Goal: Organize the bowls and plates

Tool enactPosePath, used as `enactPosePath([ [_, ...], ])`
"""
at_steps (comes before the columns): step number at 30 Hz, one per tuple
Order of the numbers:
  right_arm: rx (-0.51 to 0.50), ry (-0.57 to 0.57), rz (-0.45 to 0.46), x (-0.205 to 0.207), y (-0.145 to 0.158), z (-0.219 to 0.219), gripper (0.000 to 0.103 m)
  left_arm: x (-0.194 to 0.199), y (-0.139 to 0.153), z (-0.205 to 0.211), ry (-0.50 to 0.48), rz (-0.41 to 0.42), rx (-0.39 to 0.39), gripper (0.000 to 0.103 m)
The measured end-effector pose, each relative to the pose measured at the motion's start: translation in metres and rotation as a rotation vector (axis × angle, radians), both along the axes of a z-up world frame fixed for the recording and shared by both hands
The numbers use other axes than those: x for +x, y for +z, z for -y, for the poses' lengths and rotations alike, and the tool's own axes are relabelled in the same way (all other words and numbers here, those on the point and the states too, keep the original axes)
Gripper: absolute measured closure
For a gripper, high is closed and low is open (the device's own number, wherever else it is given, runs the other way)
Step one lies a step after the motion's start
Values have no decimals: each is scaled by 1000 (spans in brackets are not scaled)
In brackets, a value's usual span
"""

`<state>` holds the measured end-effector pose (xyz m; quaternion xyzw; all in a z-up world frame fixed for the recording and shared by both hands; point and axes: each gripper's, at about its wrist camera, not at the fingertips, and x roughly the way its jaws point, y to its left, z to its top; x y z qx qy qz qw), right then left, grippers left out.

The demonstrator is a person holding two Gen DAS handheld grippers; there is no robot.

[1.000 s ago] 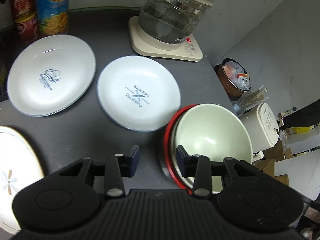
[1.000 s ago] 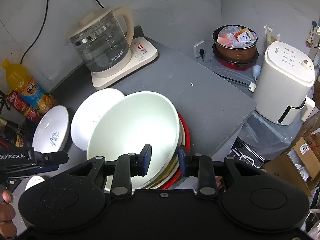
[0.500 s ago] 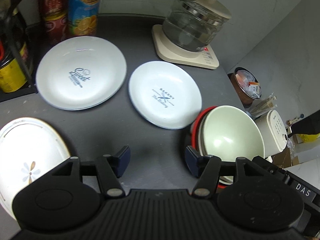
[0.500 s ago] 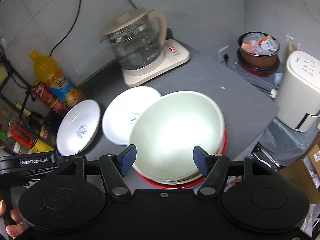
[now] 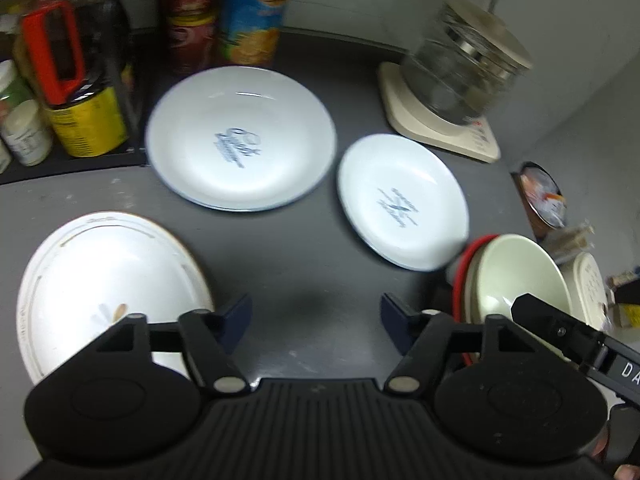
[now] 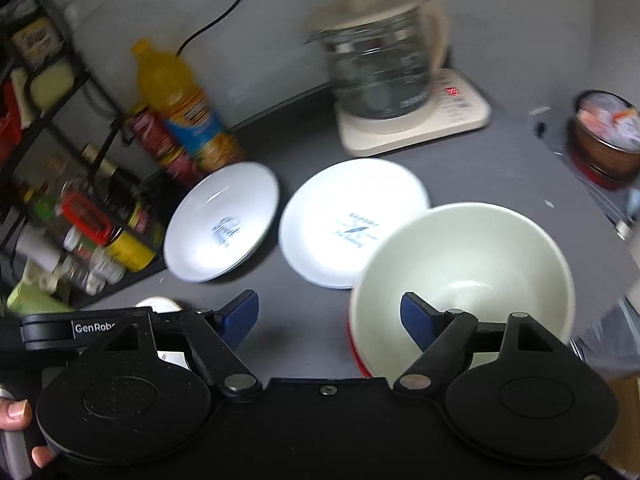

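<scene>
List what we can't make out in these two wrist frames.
- Bowl stack: the count under the top cream bowl; only a red rim shows in either view.
- Flower-pattern plate: left wrist view, near edge hidden behind the left gripper.
- Plate lettering: motion-blurred, unreadable.
- Rack bottles: labels blurred.

Left gripper (image 5: 316, 326) tilts steeply down, blue pads (image 5: 236, 320) spread wide and opening further, with nothing between them. Right gripper (image 6: 330, 316) points down at a shallower angle, its jaws opening too, the gap between its fingers empty. The left gripper's black body shows at the lower left of the right wrist view, a hand (image 6: 18, 432) wrapped around its grip, thumb and one fingertip showing. Both views are motion-blurred.
</scene>
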<state>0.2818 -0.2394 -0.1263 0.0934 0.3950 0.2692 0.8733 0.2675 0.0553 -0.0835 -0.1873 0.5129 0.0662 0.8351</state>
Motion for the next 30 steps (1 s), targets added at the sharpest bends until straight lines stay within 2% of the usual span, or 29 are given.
enactPosePath([
  [4,-32,93,33,12,6,-16,16,-2,0,-8,57,-11,-2,29],
  [14,-99,343,45,47,8,-50,13,-2,-5,-20,214,-49,6,28],
  [22,-136,511,48,67,11,-75,12,-14,-6,-29,388,-62,-10,28],
  [26,-174,605,67,72,12,-87,7,-20,-6,-30,479,-62,-23,28],
  [30,-210,687,70,76,9,-98,7,-29,-9,-28,562,-63,-41,28],
])
